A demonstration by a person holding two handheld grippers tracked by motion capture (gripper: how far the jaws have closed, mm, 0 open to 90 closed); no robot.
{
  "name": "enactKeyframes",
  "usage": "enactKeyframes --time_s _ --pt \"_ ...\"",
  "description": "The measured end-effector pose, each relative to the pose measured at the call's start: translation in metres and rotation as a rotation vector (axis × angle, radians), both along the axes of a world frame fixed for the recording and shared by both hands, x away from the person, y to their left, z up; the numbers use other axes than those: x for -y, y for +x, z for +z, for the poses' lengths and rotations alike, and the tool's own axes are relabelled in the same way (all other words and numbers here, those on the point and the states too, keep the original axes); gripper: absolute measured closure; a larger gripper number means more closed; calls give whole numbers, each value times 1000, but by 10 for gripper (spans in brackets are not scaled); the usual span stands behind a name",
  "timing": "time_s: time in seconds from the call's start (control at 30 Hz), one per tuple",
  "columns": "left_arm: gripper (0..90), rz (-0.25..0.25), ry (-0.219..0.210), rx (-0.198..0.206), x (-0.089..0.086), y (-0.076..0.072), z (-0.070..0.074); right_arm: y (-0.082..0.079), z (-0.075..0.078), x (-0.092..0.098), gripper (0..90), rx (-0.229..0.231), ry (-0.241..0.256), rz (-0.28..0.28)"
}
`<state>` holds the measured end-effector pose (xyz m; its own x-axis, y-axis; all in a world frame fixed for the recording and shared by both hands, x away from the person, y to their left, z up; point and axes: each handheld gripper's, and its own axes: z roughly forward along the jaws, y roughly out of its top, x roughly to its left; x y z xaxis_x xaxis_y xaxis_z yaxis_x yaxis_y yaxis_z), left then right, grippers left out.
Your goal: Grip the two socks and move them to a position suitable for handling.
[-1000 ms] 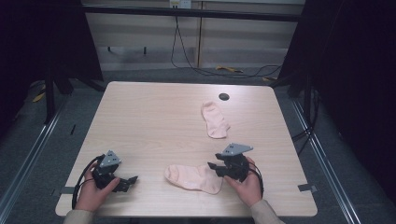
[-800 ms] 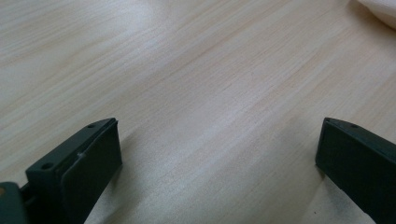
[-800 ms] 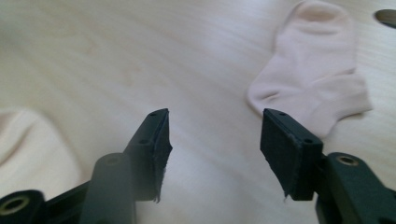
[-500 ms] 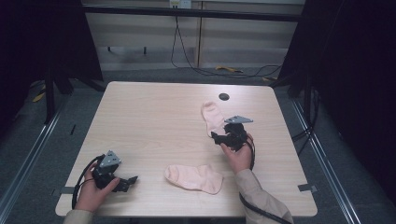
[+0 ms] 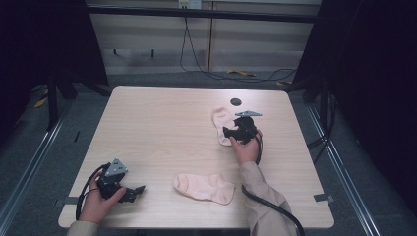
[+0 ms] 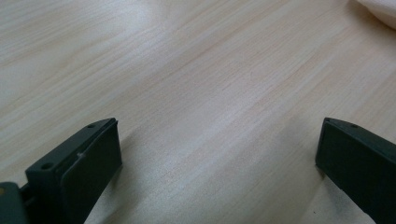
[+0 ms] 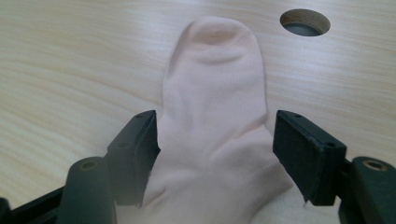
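Two pale pink socks lie flat on the wooden table [image 5: 162,128]. The far sock [image 5: 221,122] [image 7: 215,116] lies at the back right, its toe pointing toward the table's far edge. My right gripper [image 5: 227,132] [image 7: 215,149] is open, and its jaws straddle this sock's middle without closing on it. The near sock [image 5: 204,187] lies close to the front edge; a corner of it [image 6: 380,11] shows in the left gripper view. My left gripper [image 5: 136,191] [image 6: 217,154] rests open over bare wood at the front left, holding nothing.
A round cable hole [image 5: 235,102] [image 7: 305,22] sits in the table just beyond the far sock's toe. Dark frame posts and curtains flank the table, with cables on the floor behind it.
My right gripper moved from the near sock at the front toward the back of the table and now straddles the far sock. The left gripper stayed put.
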<state>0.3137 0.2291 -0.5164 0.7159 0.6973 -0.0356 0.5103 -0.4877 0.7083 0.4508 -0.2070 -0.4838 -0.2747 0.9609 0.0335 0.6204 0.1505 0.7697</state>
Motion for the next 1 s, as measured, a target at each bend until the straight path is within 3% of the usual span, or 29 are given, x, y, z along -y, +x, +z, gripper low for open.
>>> enactKeyframes --time_s 0.1,0.3,0.5,0.6,0.67,0.7,0.73,0.83,0.9,1.0 --pt "0 0 0 0 0 0 0 9 1 -5 293 -7 33 -9" --pt "0 -1 1 0 0 0 0 22 -2 -20 297 -23 -19 -22" --pt "0 -1 0 -1 0 0 0 29 -11 -22 332 -55 -46 -50" --pt "0 0 0 0 0 0 0 29 -19 -23 424 -88 -85 -46" --pt "0 0 0 0 0 0 0 28 -20 -21 500 -66 -72 -41" --pt "0 0 1 0 0 0 0 28 -20 -21 536 -67 -76 -34" --pt "0 -2 2 0 0 0 0 27 -19 -21 634 -71 -74 -20" --pt "0 -1 1 0 0 0 0 27 -17 -18 754 -81 -83 11" --pt "0 -3 2 0 0 0 0 25 -16 -18 803 -80 -94 19" --pt "0 -1 1 0 0 0 0 21 -14 -16 834 -57 -62 32"
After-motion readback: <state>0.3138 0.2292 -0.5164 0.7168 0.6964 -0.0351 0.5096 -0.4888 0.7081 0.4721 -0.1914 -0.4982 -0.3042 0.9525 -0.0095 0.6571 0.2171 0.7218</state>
